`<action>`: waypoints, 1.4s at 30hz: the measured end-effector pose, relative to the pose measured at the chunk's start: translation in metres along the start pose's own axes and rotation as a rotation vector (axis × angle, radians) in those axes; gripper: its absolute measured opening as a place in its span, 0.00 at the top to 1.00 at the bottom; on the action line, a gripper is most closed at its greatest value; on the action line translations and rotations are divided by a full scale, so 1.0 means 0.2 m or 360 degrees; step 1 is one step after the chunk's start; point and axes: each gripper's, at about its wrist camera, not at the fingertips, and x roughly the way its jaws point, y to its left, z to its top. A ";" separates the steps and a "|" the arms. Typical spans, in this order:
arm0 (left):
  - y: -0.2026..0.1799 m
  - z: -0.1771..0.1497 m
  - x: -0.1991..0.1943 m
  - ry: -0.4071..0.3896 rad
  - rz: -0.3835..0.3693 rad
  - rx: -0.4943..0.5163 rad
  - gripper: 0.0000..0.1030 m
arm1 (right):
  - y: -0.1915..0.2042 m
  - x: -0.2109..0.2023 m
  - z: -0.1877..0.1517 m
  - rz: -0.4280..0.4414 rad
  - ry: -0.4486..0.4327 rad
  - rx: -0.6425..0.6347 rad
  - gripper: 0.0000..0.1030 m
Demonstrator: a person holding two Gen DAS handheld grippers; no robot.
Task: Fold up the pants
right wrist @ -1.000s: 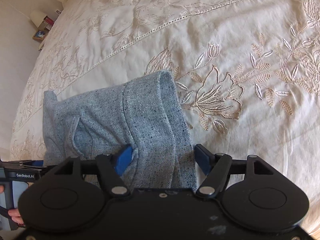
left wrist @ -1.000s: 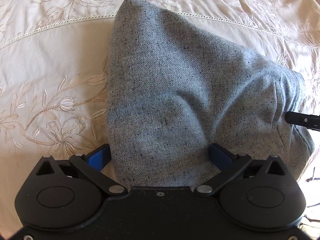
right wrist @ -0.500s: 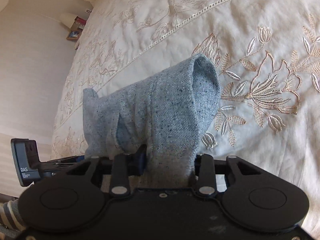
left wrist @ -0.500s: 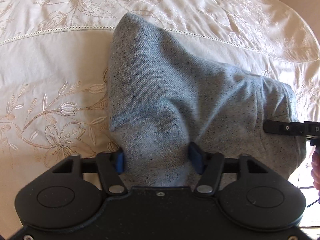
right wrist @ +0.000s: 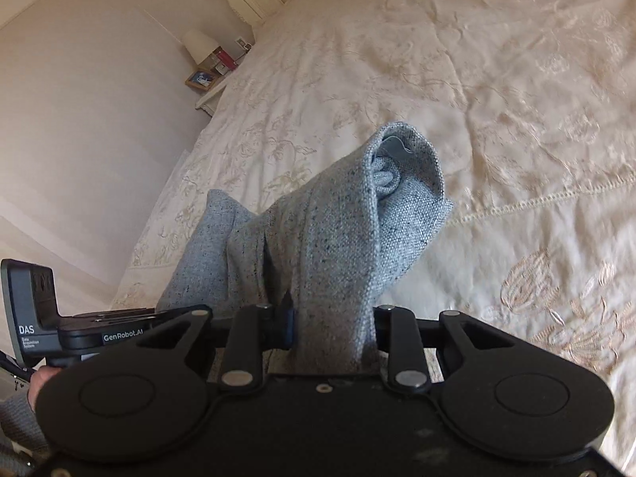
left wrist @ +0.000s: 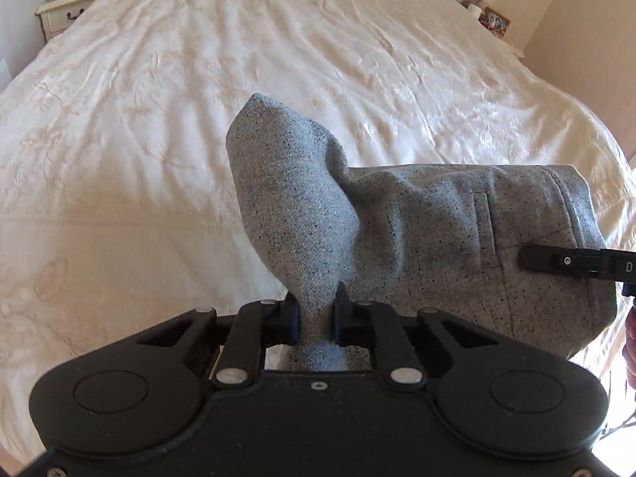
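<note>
We find the grey pants (left wrist: 437,238) raised above the bed (left wrist: 159,159), bunched between both grippers. The left gripper (left wrist: 317,318) is closing, jaws narrow, cloth pinched between its pads. The right gripper (right wrist: 334,330) is closing too (its jaws stand wider), clamped on a thick fold. A nightstand (left wrist: 63,12) stands far left.

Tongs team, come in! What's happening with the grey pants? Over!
Left tongs and right tongs closing, pinching grey pants. Pants over bedspread. Nothing blocking.
</note>
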 end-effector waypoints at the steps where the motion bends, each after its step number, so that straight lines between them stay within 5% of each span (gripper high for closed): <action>1: 0.04 0.07 -0.01 -0.0022 0.0007 0.0003 0.82 | 0.04 0.05 0.09 0.0016 -0.0013 -0.0024 0.73; 7: 0.29 0.48 0.12 -0.0106 0.0136 -0.0026 0.79 | 0.19 0.44 0.49 0.0027 -0.0049 -0.0074 0.71; 8: 0.33 0.53 0.19 -0.0080 0.0175 -0.0045 0.72 | 0.19 0.51 0.52 0.0004 -0.0037 -0.0063 0.69; 9: 0.37 0.55 0.24 -0.0047 0.0254 -0.0071 0.62 | 0.19 0.61 0.57 -0.0073 -0.0010 -0.0057 0.62; 12: 0.49 0.56 0.38 0.0032 0.0559 -0.0139 0.65 | 0.13 0.84 0.60 -0.0536 0.0123 -0.0020 0.57; 14: 0.54 0.53 0.41 0.0083 0.0657 -0.0175 0.65 | 0.14 0.88 0.57 -0.0852 0.0124 -0.0101 0.57; 15: 0.56 0.51 0.41 0.0101 0.0656 -0.0206 0.65 | 0.15 0.87 0.56 -0.0890 0.0095 -0.0124 0.57; 23: 0.48 0.30 0.24 0.0124 0.0672 -0.0167 0.64 | 0.38 0.58 0.49 -0.0783 -0.0126 -0.0246 0.59; 27: 0.31 0.26 0.12 0.0089 0.0659 -0.0134 0.54 | 0.51 0.43 0.40 -0.0674 -0.0084 -0.0261 0.59; 32: 0.13 0.21 -0.02 0.0042 0.0596 -0.0137 0.54 | 0.64 0.24 0.26 -0.0650 -0.0067 -0.0271 0.59; 42: -0.06 0.10 -0.19 -0.0003 0.0566 -0.0148 0.48 | 0.67 0.00 0.12 -0.0611 -0.0097 -0.0229 0.59</action>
